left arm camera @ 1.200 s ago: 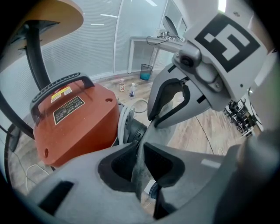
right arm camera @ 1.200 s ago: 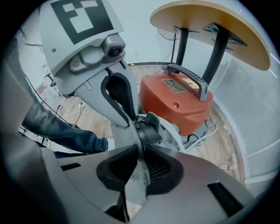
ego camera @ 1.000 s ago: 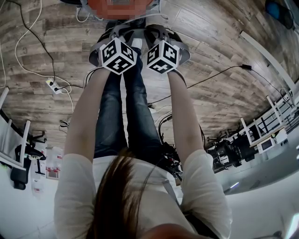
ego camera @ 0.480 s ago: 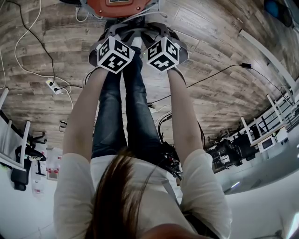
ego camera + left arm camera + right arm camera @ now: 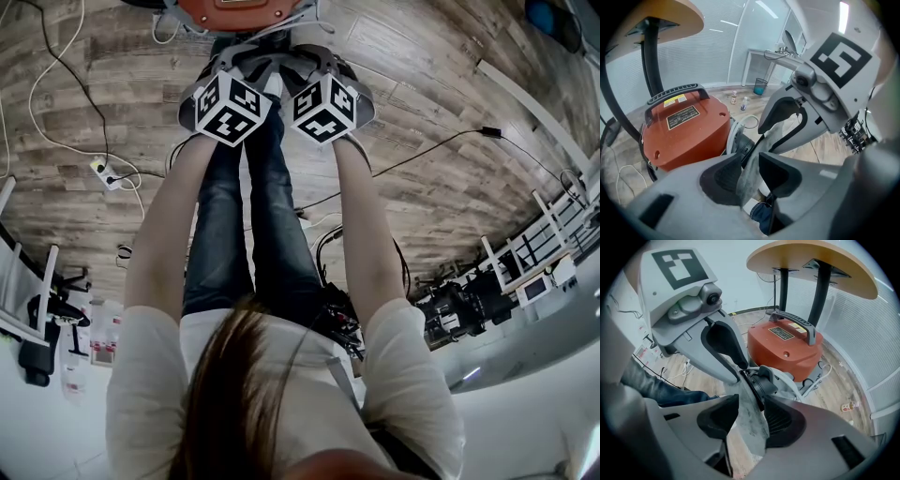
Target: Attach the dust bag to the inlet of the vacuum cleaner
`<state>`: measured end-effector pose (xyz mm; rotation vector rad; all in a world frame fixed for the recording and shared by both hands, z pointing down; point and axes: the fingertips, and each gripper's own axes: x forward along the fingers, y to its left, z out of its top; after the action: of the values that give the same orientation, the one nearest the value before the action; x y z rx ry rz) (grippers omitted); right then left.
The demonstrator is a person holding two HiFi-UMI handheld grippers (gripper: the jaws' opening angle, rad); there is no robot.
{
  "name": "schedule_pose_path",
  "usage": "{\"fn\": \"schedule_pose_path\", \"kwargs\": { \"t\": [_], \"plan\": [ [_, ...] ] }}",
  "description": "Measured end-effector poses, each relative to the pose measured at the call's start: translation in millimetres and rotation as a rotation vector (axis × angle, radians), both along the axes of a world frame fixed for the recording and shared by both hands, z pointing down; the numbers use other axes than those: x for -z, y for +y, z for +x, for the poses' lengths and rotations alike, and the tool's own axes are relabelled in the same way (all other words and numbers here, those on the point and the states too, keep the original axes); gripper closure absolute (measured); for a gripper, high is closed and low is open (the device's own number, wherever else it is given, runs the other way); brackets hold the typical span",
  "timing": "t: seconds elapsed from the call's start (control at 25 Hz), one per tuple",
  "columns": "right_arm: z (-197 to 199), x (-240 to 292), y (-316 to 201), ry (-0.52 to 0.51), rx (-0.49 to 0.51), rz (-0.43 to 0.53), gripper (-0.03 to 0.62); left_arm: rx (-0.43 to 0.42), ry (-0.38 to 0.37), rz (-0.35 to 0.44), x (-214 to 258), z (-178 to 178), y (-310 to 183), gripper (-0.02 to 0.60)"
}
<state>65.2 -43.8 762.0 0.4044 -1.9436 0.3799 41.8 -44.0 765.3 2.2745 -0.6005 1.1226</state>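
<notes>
An orange vacuum cleaner (image 5: 684,126) (image 5: 785,348) with a black handle stands on the wood floor, at the top edge of the head view (image 5: 234,7). The grey dust bag (image 5: 780,129) (image 5: 750,427) sits at its black inlet (image 5: 740,146) (image 5: 761,383). My left gripper (image 5: 750,166) and right gripper (image 5: 751,416) face each other across the bag's neck. Both have just been opening their jaws, and slack bag fabric hangs between the pads of each. In the head view only their marker cubes show, left (image 5: 230,108) and right (image 5: 323,108).
Cables and a white power strip (image 5: 105,171) lie on the floor to the left. A round table on black legs (image 5: 811,258) stands behind the vacuum. Small bottles (image 5: 738,99) stand on the floor further back. The person's legs (image 5: 248,234) are just below the grippers.
Both marker cubes have rolled a little in the head view. The hands stay in the same place in front of the vacuum cleaner.
</notes>
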Motion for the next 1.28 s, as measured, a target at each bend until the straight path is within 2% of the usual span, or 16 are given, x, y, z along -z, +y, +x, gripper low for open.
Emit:
{"fn": "schedule_pose_path", "kwargs": {
  "t": [0.12,0.36,0.64,0.84,0.96,1.28],
  "plan": [
    [3,5,0,-0.023,-0.051,-0.008,0.422,0.009,-0.001,0.008,4,-3,0,0.454],
    [8,23,-3,-0.080,-0.197,-0.011,0.471,0.064,0.006,0.040,19,-9,-3,0.473],
    [9,48,0,-0.130,-0.386,0.019,0.589,0.166,0.002,0.054,40,-16,-2,0.545],
    [10,78,-2,-0.184,-0.538,0.044,0.591,0.281,0.025,0.048,69,-21,-3,0.563],
    [8,102,-3,-0.206,-0.577,0.069,0.591,0.318,0.048,0.066,94,-23,-4,0.563],
    [3,191,-25,-0.286,-0.646,0.184,0.592,0.497,0.139,0.197,187,-50,-37,0.565]
  ]
}}
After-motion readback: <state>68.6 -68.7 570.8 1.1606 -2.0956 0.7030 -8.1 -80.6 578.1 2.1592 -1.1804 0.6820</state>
